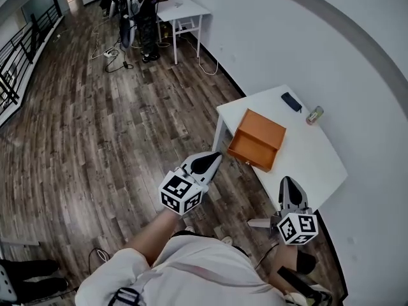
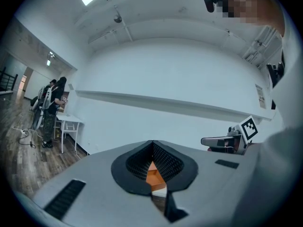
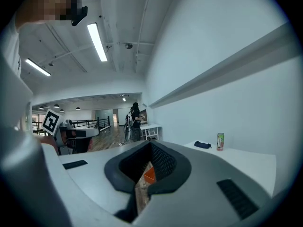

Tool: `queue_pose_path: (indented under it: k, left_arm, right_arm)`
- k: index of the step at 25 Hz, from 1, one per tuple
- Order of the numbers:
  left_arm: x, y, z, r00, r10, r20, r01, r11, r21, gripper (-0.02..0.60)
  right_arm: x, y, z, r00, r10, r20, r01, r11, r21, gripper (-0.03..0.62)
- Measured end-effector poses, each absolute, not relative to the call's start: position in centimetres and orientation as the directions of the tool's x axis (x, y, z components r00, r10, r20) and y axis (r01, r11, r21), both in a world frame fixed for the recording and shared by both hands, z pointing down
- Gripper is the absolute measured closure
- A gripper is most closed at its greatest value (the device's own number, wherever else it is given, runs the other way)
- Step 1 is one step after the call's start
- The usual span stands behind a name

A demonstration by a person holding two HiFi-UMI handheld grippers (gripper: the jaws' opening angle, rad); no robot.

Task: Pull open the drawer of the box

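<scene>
An orange wooden box (image 1: 257, 139) lies on the white table (image 1: 319, 161), near its left edge, with its drawer front facing me and pushed in. My left gripper (image 1: 215, 158) hovers just left of the box's near corner, over the floor, with its jaws shut and empty. The right gripper (image 1: 287, 182) is held above the table's near edge, right of the box, also shut on nothing. In the left gripper view a sliver of the orange box (image 2: 153, 173) shows past the closed left gripper (image 2: 152, 144). The right gripper view shows the same box (image 3: 149, 175) past the closed right gripper (image 3: 150, 144).
A dark flat case (image 1: 291, 101) and a small can (image 1: 314, 115) sit at the table's far side by the white wall. Wood floor spreads to the left. A second white table (image 1: 183, 10) with a person (image 1: 145, 11) beside it stands far off.
</scene>
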State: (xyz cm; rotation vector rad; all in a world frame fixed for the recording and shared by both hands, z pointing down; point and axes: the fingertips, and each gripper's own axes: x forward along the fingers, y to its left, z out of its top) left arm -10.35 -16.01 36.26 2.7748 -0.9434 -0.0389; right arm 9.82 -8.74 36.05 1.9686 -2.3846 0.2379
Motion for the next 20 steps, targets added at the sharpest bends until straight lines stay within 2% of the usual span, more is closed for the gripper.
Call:
queue_pose_path:
  k: [9, 20]
  left_arm:
    - [-6.1, -14.6, 36.1, 0.796, -0.603, 0.053, -0.6, -0.776, 0.193, 0.569]
    - [-4.9, -13.2, 36.2, 0.789, -0.611, 0.064, -0.611, -0.769, 0.186, 0.569]
  right_arm:
    - [13.8, -7.4, 34.9, -0.193, -0.975, 0.112, -0.979, 0.185, -0.082, 0.595]
    - [14.7, -6.3, 35.3, -0.211, -0.971, 0.116, -0.976, 0.202, -0.086, 0.595]
